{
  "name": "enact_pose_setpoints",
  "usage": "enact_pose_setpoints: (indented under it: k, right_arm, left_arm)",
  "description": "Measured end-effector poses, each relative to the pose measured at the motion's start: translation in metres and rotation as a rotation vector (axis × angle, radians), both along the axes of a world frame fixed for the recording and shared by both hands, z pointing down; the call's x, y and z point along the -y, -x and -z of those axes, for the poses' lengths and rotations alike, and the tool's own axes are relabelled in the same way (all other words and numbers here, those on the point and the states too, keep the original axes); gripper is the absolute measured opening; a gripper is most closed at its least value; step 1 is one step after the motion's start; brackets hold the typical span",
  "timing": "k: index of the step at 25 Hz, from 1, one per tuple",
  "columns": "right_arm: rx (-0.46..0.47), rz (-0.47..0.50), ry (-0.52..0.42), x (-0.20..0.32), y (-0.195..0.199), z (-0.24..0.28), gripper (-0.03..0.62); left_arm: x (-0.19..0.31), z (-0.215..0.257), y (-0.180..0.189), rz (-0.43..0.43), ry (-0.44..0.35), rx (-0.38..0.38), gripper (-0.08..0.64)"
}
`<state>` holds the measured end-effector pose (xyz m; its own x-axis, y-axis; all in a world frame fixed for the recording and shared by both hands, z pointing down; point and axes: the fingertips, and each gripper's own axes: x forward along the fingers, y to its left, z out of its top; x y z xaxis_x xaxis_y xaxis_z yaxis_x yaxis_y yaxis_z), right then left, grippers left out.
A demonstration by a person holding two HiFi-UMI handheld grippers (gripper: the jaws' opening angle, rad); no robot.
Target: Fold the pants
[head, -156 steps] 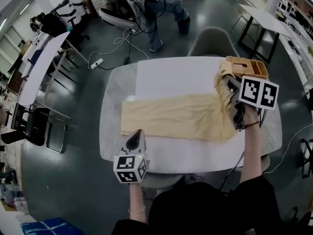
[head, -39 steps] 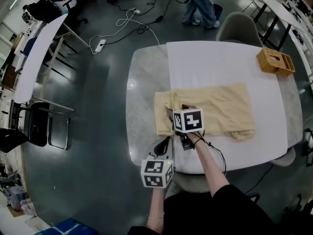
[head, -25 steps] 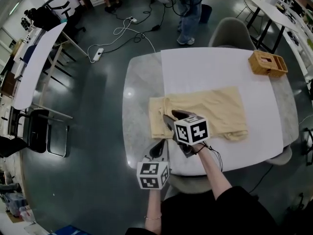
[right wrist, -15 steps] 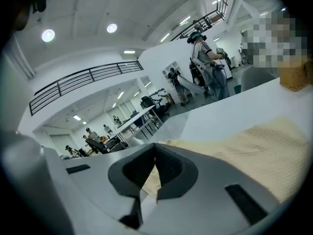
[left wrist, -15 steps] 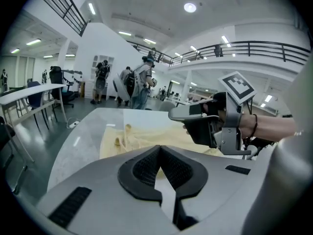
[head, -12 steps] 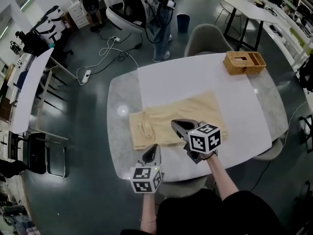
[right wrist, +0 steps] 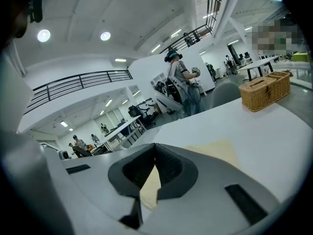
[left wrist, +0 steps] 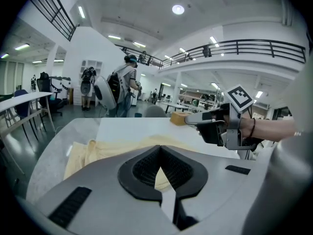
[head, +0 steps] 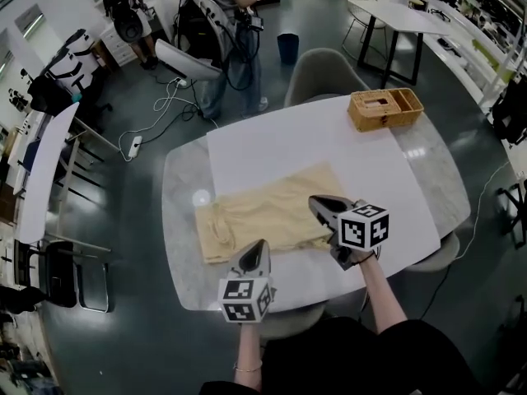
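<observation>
We look down on a rounded grey table [head: 178, 220] with a white sheet [head: 288, 142] over its middle. The tan pants [head: 259, 212] lie flat toward the table's 8 o'clock side, folded into a rough rectangle. Their 3 o'clock half rests on the sheet and their 9 o'clock half on the bare tabletop. The end at 9 o'clock looks thicker and bunched.

The left gripper [head: 256, 244] sits at 6 o'clock of the pants, near the table's closest edge, and points away from us toward the cloth. Its own camera shows its jaws pressed together with nothing between them. The tan cloth shows only through the narrow slit below the tips, down on the table beyond.

The right gripper [head: 316, 202] hangs over the pants' 4 o'clock corner and points toward 10 o'clock. Its jaws are also pressed together and empty. Its camera looks low across the table, with the cloth lying farther out in front of the tips. We cannot tell from above whether either tool touches the cloth.

A wicker basket [head: 385, 109] stands on the table at 1 o'clock, well apart from the pants. A grey chair [head: 323, 72] stands at 12 o'clock behind the table. A person [head: 235, 19] stands on the dark floor at 11 o'clock, near a small bin [head: 287, 48].
</observation>
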<state>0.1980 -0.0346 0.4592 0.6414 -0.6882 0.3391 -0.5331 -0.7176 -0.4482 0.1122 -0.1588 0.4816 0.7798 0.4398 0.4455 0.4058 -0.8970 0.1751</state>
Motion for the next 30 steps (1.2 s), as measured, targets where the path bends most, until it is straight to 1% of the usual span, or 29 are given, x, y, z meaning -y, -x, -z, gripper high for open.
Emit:
enact_pose_setpoints:
  k: [4, 7, 10, 15, 16, 17, 18, 24, 27, 30]
  right_arm:
    - [-0.010, -0.034, 0.009, -0.031, -0.007, 0.003, 0.014]
    - [-0.012, -0.058, 0.040, -0.052, -0.012, 0.000, 0.014]
    - [0.000, -0.086, 0.083, -0.071, -0.018, -0.009, 0.015]
    - [0.036, -0.131, 0.105, -0.095, -0.034, -0.027, 0.022]
    - [0.051, -0.130, 0.109, -0.097, -0.038, -0.033, 0.049]
    - [0.069, -0.129, 0.113, -0.098, -0.042, -0.040, 0.095]
    - [0.086, -0.128, 0.118, -0.100, -0.045, -0.047, 0.122]
    - [0.190, -0.150, 0.168, -0.105, -0.063, -0.097, 0.186]
    - [0.236, -0.169, 0.184, -0.107, -0.071, -0.116, 0.200]
    - [0.269, -0.184, 0.220, -0.108, -0.077, -0.131, 0.206]
  left_arm:
    - [-0.022, 0.004, -0.007, -0.009, 0.002, -0.007, 0.014]
    - [-0.036, 0.007, -0.013, -0.013, -0.002, -0.017, 0.014]
    - [-0.047, 0.007, -0.021, -0.013, -0.008, -0.020, 0.014]
    - [-0.062, 0.002, -0.034, -0.022, -0.016, -0.009, 0.014]
    - [-0.065, 0.001, -0.037, -0.024, -0.018, -0.006, 0.014]
    - [-0.067, -0.001, -0.040, -0.026, -0.021, -0.003, 0.015]
    - [-0.070, -0.003, -0.043, -0.030, -0.024, 0.002, 0.014]
    - [-0.081, -0.021, -0.057, -0.053, -0.028, 0.043, 0.015]
    - [-0.085, -0.028, -0.062, -0.066, -0.024, 0.060, 0.014]
    - [-0.086, -0.032, -0.062, -0.079, -0.024, 0.081, 0.015]
